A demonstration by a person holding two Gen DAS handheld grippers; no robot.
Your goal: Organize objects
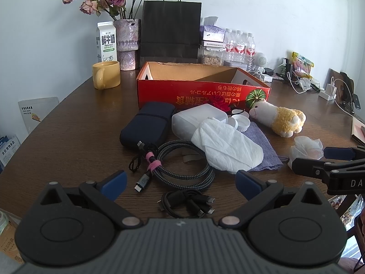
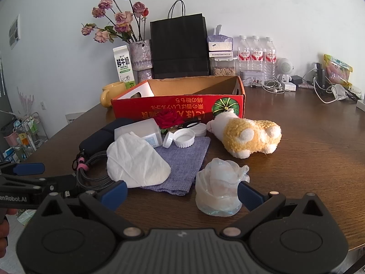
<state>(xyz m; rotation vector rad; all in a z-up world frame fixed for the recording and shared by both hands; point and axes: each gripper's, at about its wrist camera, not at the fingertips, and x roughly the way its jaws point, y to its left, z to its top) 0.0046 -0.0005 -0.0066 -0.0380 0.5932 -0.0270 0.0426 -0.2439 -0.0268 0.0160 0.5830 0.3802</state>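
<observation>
Crumpled clear plastic bag sits on the brown worktop just ahead of the right gripper, whose blue-padded fingers stand wide apart with nothing between them. Judged light, soft and slippery; it should collapse under a pinch, so take it low across the bunched middle rather than by a loose edge.

Left gripper is likewise spread open and empty, above the cables. Braided cable, coiled and bound by a pink strap, looks floppy but bundled: grip at the strap. Black multi-plug cable lies loose (ends may trail).

Count, items in front of the red cardboard box, which appears empty:
- plush sheep: 1, soft, light, take by the body
- white tissue: 1, tears easily
- purple cloth: 1, limp, partly under the tissue
- translucent container: 1, rigid, on its side
- white lids: at least 2, possibly 3
- dark pouch: 1
- cables: 2
- red rose: 1, fragile
</observation>
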